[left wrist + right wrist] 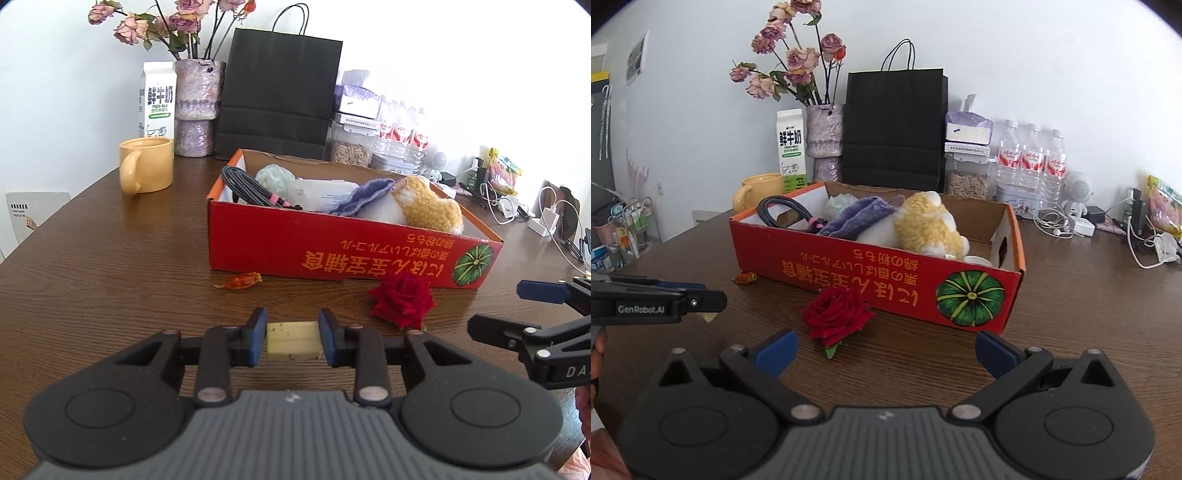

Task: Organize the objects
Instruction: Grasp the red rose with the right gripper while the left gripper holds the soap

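Left gripper (292, 341) clamped on a pale yellow block (293, 345), blue pads pressed against its left and right faces, block speckled with dark flecks and held just above the brown worktop (110, 266). From the right wrist view, same gripper (701, 295) seen side-on at the left edge, a sliver of the pale block (708, 316) showing under its tip.

Right gripper (885, 352) open, blue pads spread wide with nothing between them, hovering over bare worktop (1089, 295) near the camera. In the left wrist view, seen at the right edge (517, 310), jaws apart.

Red rose (836, 315) lying on the worktop just beyond the right gripper, slightly left of its centre line, green stem end pointing toward the near side. In the left wrist view, rose (403, 300) to the right of and beyond the held block, close to the red box's near wall; whether touching it, cannot tell.

Red cardboard box (332, 240) farther back, printed with orange characters and a green pumpkin, open at the top. Inside: coiled grey cable (245, 186) at the left, purple knitted cloth (364, 195) in the middle, yellow-and-white plush toy (424, 208) toward the right.

Small dried orange petal (242, 281) on the worktop just in front of the box's near-left corner, beyond the left gripper.

Along the far edge: yellow mug (147, 164), milk carton (158, 101), vase of dried roses (195, 107), black paper bag (277, 92), water bottles (1030, 158).
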Motion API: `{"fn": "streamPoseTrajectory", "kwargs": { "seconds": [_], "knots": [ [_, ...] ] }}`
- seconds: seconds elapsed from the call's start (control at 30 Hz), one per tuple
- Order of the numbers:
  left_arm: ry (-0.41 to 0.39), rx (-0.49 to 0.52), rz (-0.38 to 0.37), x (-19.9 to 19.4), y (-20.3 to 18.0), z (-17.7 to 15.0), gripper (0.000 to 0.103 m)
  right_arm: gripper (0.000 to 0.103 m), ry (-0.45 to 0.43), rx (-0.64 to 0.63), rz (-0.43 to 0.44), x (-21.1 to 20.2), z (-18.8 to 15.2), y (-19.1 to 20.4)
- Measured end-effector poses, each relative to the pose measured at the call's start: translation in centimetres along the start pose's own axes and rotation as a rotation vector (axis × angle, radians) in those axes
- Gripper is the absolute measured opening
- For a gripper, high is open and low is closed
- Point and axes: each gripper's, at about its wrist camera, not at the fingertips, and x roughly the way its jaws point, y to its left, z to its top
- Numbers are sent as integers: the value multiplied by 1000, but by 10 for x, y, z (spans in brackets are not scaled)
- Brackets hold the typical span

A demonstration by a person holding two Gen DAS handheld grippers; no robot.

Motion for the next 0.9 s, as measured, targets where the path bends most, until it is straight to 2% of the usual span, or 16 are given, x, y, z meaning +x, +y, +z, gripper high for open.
{"fn": "streamPoseTrajectory", "kwargs": {
  "seconds": [0.2, 0.63, 0.9],
  "knots": [
    [-9, -20, 9, -1, 11, 1, 32, 103, 55, -48, 33, 34, 16, 18],
    [-12, -52, 18, 2, 29, 4, 32, 99, 141, -113, 12, 88, 31, 41],
    [-4, -58, 15, 6, 31, 4, 32, 55, 163, -104, 50, 90, 31, 43]
  ]
}}
